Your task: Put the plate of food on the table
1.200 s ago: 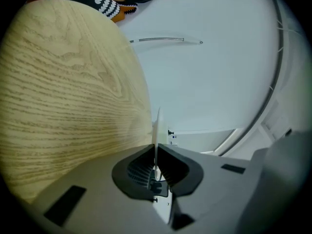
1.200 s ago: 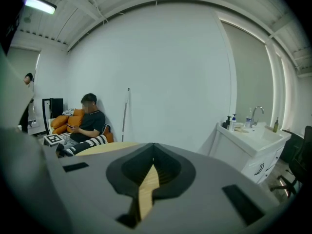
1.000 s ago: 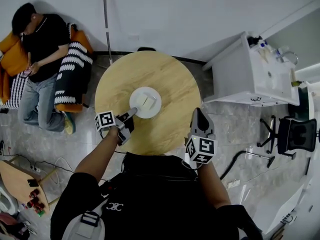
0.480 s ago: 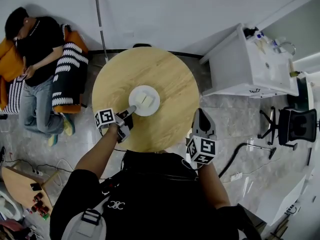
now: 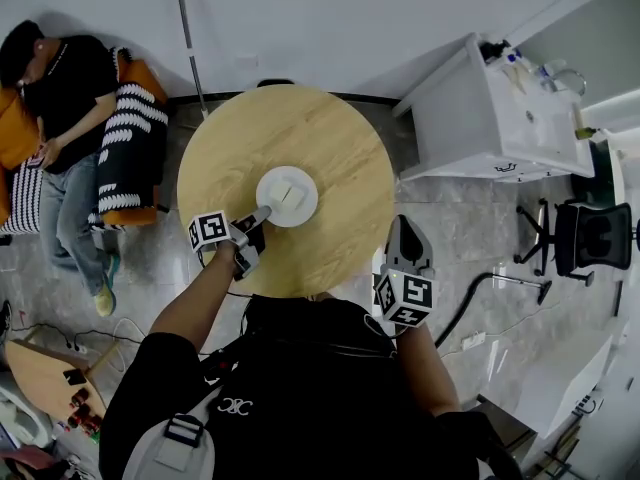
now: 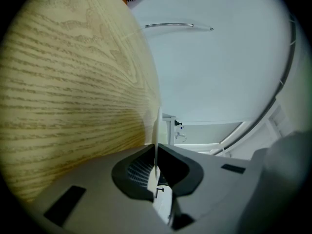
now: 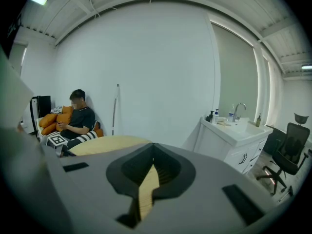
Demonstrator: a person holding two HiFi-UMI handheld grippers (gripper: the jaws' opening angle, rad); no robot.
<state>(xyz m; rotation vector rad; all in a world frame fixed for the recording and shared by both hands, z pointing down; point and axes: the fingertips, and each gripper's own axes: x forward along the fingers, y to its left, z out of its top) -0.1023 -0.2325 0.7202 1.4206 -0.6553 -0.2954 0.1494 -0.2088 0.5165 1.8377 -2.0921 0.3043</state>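
Observation:
A white plate (image 5: 271,182) with a pale slice of food (image 5: 291,197) is at the middle of the round wooden table (image 5: 335,143). My left gripper (image 5: 262,215) is shut on the plate's near-left rim. In the left gripper view the plate (image 6: 156,130) shows edge-on as a thin white line between the jaws, close beside the tabletop (image 6: 63,91). I cannot tell whether the plate touches the wood. My right gripper (image 5: 401,226) hangs off the table's near-right edge, shut and holding nothing. The right gripper (image 7: 147,182) looks across the table (image 7: 107,143).
A person (image 5: 60,88) sits on an orange sofa (image 5: 20,133) at the left. A white sink cabinet (image 5: 500,118) stands at the right, with a black office chair (image 5: 590,238) beyond it. A pole (image 5: 190,38) leans on the wall. A small wooden table (image 5: 40,368) is at lower left.
The head view has drifted, so the table and room sit slightly higher and further left. Both grippers and the plate keep their places relative to the table.

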